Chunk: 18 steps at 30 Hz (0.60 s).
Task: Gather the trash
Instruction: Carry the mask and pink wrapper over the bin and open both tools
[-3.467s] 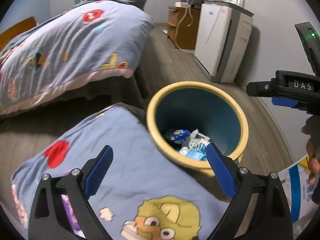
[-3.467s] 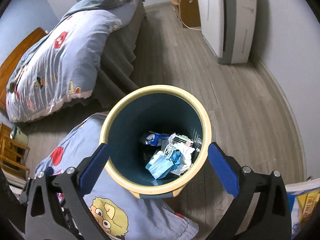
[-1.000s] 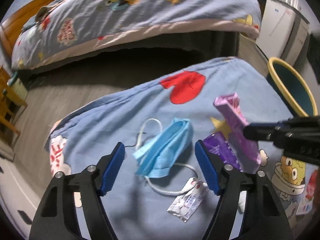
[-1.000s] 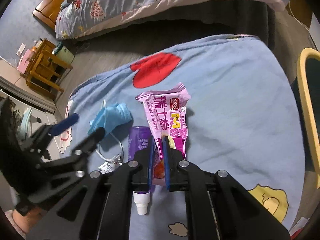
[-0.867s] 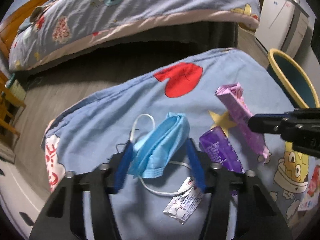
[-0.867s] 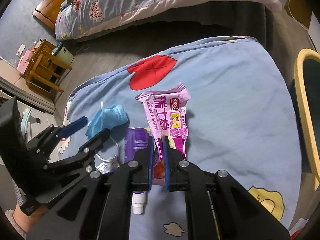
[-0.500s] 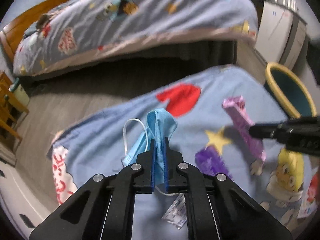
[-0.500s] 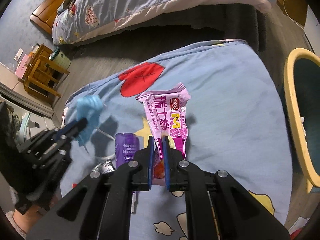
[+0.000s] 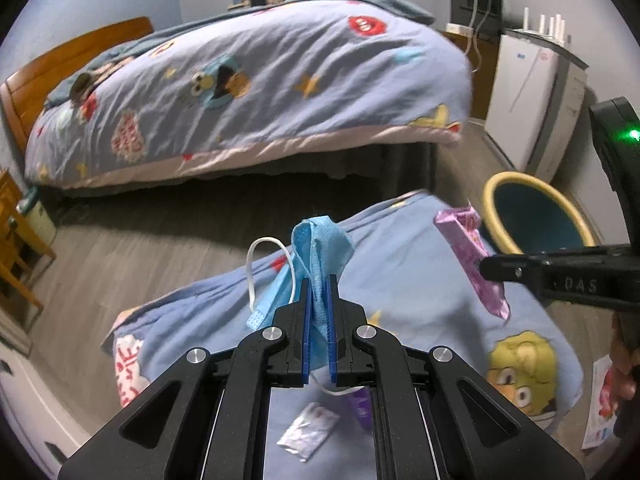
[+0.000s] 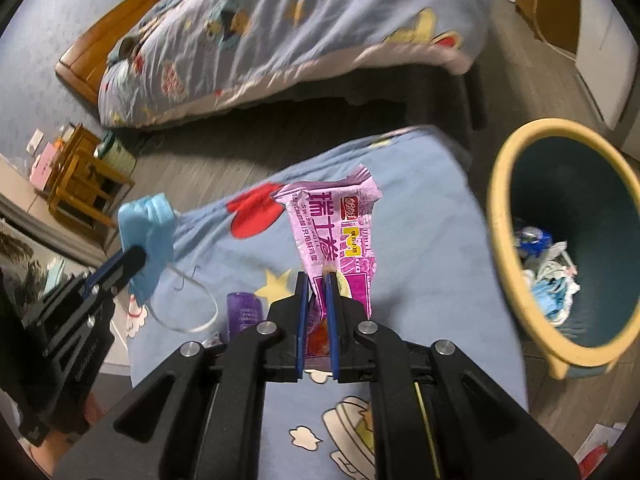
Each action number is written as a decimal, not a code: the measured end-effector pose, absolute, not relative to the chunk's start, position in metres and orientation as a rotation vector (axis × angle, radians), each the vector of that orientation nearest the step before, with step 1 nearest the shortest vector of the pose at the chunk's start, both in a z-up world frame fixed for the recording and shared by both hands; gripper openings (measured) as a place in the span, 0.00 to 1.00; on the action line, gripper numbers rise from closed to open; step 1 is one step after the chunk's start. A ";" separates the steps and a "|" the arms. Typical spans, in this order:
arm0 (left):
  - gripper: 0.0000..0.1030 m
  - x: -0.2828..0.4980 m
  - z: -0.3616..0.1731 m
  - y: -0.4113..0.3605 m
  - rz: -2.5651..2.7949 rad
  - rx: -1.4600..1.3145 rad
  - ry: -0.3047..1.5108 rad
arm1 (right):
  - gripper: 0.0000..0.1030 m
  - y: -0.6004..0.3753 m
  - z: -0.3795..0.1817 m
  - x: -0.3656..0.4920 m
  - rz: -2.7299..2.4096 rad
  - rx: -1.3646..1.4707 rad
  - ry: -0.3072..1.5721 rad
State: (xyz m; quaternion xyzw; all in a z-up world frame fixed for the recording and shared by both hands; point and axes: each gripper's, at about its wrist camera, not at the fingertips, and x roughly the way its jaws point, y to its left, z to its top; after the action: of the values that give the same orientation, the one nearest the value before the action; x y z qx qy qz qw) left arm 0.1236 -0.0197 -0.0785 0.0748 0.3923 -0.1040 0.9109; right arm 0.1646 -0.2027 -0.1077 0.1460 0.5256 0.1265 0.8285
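My left gripper (image 9: 319, 280) is shut on a blue face mask (image 9: 318, 248) and holds it above the blue cartoon cushion (image 9: 420, 320); its white ear loop (image 9: 256, 268) hangs free. The mask also shows in the right wrist view (image 10: 148, 232). My right gripper (image 10: 316, 276) is shut on a pink snack wrapper (image 10: 336, 232), lifted off the cushion; the wrapper also shows in the left wrist view (image 9: 468, 256). A purple tube (image 10: 242, 316) and a small silver sachet (image 9: 308, 436) lie on the cushion. The yellow-rimmed bin (image 10: 500, 216) stands to the right, with trash inside.
A bed with a cartoon quilt (image 9: 248, 92) fills the back. A white appliance (image 9: 532, 104) stands against the right wall behind the bin (image 9: 496, 188). Wooden chairs (image 10: 80, 172) stand at the left. A printed bag (image 9: 600, 408) lies on the floor at the right.
My left gripper closed on the blue mask and lifted it off the cushion. My right gripper rose with the pink wrapper, and both views swung toward the bin.
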 end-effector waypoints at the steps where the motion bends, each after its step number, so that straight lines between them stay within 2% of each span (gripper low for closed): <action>1: 0.07 0.122 -0.075 -0.026 -0.229 0.151 0.806 | 0.08 -0.209 -0.105 0.163 0.262 0.315 1.108; 18: 0.07 0.115 -0.059 -0.093 -0.312 0.157 0.804 | 0.08 -0.282 -0.075 0.147 0.174 0.357 1.039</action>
State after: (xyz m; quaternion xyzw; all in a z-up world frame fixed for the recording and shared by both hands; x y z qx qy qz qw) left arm 0.1146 -0.0926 -0.0590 0.0761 0.3892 -0.1511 0.9055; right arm 0.1469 -0.2819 -0.0747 0.1695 0.4932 0.0826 0.8492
